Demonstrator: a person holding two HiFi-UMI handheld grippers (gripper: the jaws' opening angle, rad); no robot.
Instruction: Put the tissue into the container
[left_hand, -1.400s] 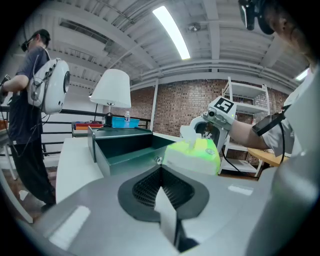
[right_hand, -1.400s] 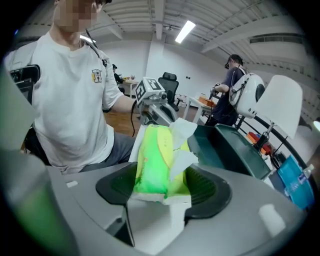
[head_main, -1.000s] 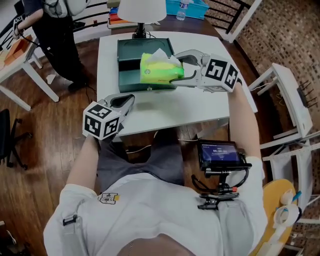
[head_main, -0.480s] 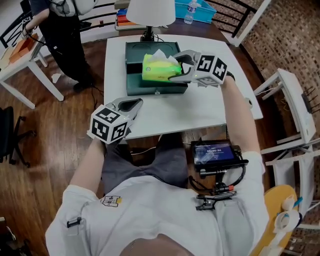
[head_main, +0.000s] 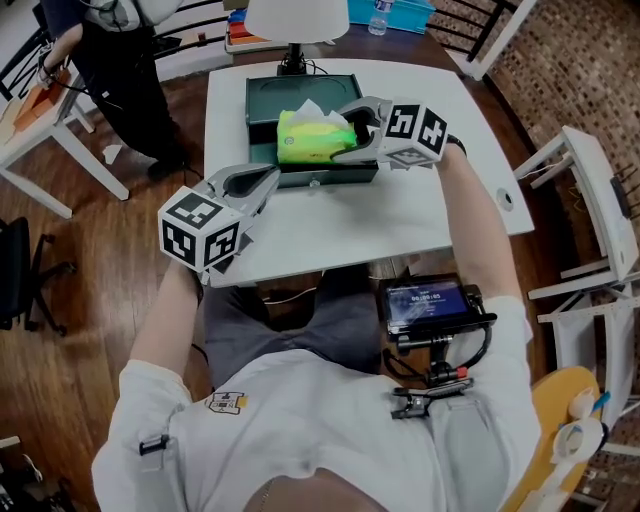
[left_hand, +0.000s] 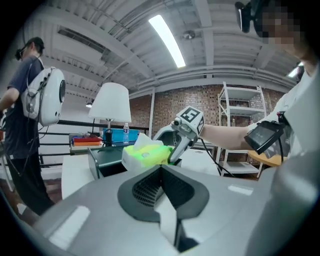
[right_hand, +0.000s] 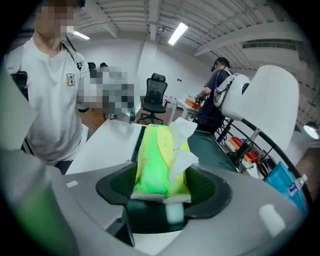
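Right gripper (head_main: 338, 132) jaws clamp the tissue pack (head_main: 308, 137) between them, over the container (head_main: 262, 95); lowering and release appear outstanding. Left gripper (head_main: 265, 180) jaws closed, empty.

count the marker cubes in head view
2, none hidden: one cube on the left gripper by the table edge, another on the right gripper holding the tissue pack over the container

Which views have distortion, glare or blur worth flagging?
Head view: sharp, a bit dim, little distortion. Left gripper view: strong fisheye with black corners, ceiling light blown out. Right gripper view: same fisheye, tissue pack sharp and very saturated, lamp shade close to clipping white, soft green smear along the left edge. Mosaic patches cover faces in both gripper views.
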